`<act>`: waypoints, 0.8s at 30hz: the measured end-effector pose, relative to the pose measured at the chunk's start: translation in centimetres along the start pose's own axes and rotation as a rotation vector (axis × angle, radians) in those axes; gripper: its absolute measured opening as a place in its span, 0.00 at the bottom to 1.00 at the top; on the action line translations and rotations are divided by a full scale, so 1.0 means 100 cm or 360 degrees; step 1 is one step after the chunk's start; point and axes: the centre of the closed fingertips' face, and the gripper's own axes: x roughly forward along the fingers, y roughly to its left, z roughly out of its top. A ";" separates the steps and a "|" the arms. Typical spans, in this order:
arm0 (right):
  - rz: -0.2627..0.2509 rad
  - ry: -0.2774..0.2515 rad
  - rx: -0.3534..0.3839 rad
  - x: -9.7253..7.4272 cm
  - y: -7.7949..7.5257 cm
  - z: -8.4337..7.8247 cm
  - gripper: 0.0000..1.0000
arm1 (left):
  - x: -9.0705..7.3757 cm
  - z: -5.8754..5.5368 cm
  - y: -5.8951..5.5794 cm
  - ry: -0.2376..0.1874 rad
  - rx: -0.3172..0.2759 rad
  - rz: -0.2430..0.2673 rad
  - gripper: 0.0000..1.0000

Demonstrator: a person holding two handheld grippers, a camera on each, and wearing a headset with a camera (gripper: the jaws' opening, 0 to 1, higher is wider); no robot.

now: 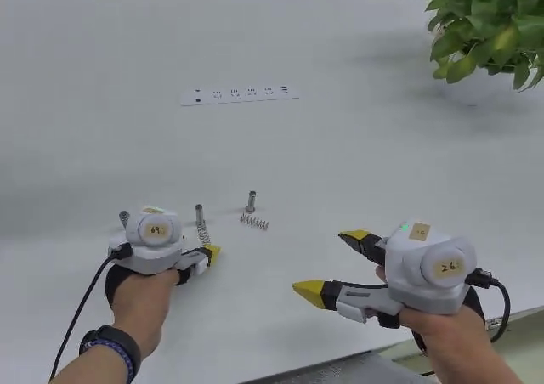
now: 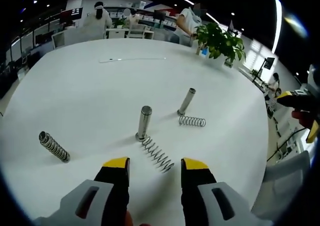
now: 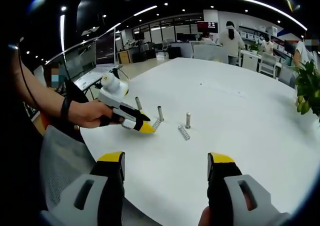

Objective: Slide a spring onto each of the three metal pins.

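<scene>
The left hand-held gripper [image 2: 155, 163] hangs low over the white tabletop [image 2: 100, 91] with its jaws parted. The near end of a loose spring [image 2: 156, 155] lies between the yellow tips, not pinched as far as we can see. That spring runs slantwise from the tips to the foot of the middle pin [image 2: 144, 122], which stands upright and bare. Beyond it the far pin [image 2: 187, 101] also stands bare, with a second spring [image 2: 192, 121] lying on its side just beside its base. Off to the left in the left gripper view, the third pin [image 2: 54, 146] appears to wear a spring already, though the fisheye bends it and we cannot be sure the coils sit all the way down. The right hand-held gripper [image 1: 331, 263] hovers well apart from the pins, jaws wide open and holding nothing. We judge one pin done and two to go, with the pickup of the loose spring as the step in hand. Several things could go wrong from here. If the jaws close on only the last coils, the spring may pivot or flick out, since it is round and free to roll. A hard squeeze could crush the coils so they no longer slide over a pin. The spring's far end lies at the middle pin's foot, so dragging rather than lifting it might nudge that pin over. The pins look to stand on narrow bases, so a spring pressed down off-axis could topple one, and the right hand-held gripper is too far off to steady it.
</scene>
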 end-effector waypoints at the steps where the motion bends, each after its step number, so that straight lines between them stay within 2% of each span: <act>1: 0.0001 0.0001 0.0000 0.000 0.000 0.000 0.66 | 0.002 -0.001 0.000 0.0008 0.0007 0.0013 0.35; 2: 0.0005 0.0004 0.0001 0.001 0.000 0.000 0.66 | 0.002 0.001 0.003 -0.0005 0.0046 0.0041 0.33; 6: 0.0013 0.0016 -0.0008 0.001 0.001 -0.001 0.66 | 0.005 0.003 0.001 0.0000 0.0073 0.0038 0.31; 10: 0.0008 0.0017 -0.0004 0.001 -0.001 -0.001 0.65 | 0.003 0.001 0.005 0.0009 0.0119 0.0059 0.27; 13: 0.0010 0.0016 -0.0002 0.002 -0.002 -0.001 0.65 | -0.001 -0.003 0.011 0.0046 0.0215 0.0093 0.25; 20: 0.0028 0.0021 -0.0012 0.005 0.001 0.000 0.64 | -0.003 -0.004 0.016 0.0040 0.0243 0.0095 0.19; 24: 0.0028 0.0019 -0.0014 0.006 0.002 0.001 0.64 | -0.002 -0.004 0.018 0.0061 0.0368 0.0118 0.15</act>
